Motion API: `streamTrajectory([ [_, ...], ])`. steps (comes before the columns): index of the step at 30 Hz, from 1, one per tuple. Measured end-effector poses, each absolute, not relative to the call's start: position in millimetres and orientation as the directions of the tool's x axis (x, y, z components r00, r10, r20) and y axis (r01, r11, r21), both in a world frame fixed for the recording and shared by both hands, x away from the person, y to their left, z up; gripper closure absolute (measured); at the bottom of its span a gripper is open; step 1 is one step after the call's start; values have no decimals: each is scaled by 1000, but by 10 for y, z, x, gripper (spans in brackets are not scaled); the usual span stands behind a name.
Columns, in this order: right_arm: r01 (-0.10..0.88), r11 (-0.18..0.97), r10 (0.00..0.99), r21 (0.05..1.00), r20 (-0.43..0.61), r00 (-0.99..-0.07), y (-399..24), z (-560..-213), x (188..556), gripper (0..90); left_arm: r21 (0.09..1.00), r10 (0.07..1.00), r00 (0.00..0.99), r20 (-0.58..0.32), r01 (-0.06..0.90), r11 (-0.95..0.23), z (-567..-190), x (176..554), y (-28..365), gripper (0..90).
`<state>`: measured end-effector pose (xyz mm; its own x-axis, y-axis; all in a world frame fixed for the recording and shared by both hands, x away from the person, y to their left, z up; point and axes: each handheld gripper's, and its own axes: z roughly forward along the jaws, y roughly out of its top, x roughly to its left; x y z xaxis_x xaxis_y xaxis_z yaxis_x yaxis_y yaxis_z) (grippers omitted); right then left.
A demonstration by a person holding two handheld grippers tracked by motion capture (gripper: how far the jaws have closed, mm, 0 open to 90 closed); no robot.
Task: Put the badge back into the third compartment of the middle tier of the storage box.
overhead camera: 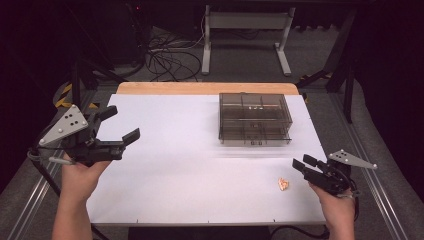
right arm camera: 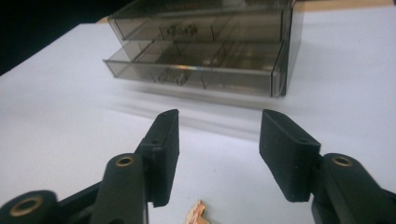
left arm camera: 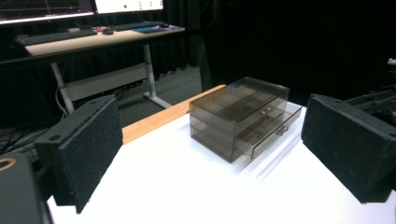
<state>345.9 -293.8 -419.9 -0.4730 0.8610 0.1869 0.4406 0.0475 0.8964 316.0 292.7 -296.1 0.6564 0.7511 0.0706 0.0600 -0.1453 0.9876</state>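
A smoky see-through drawer box [overhead camera: 255, 119] stands at the back right of the white table top [overhead camera: 175, 170]; in the right gripper view the drawer box [right arm camera: 205, 46] has its lower drawer slightly out. A small orange-pink piece [overhead camera: 283, 184] lies near the front right. My right gripper [overhead camera: 303, 162] hovers just right of it, pointing toward the box, its jaws partly open with nothing between them. In the right gripper view the piece [right arm camera: 198, 213] lies below the gripper [right arm camera: 219, 116]. My left gripper [overhead camera: 123, 123] is held at the table's left edge, wide open and empty, facing the box [left arm camera: 243, 116].
A wooden strip [overhead camera: 205, 88] runs along the table's far edge. Beyond it stand a white desk frame [overhead camera: 245, 30] and floor cables [overhead camera: 170, 57]. A desk with monitors [left arm camera: 93, 28] shows in the left gripper view. Metal rails [overhead camera: 380, 190] flank the table.
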Motion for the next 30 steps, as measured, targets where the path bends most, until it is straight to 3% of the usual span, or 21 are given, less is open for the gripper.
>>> streamTrajectory([
  [8, 531, 48, 849, 846, 246, -468, -2947, -4322, 3460, 580, 987, 751, 657, 70, 65, -149, -2969, 3167, 2921, 64],
  [30, 645, 53, 842, 763, 313, -439, -2980, -4566, 3455, 656, 986, 748, 660, 68, 69, -151, -2974, 3169, 2911, 64],
])
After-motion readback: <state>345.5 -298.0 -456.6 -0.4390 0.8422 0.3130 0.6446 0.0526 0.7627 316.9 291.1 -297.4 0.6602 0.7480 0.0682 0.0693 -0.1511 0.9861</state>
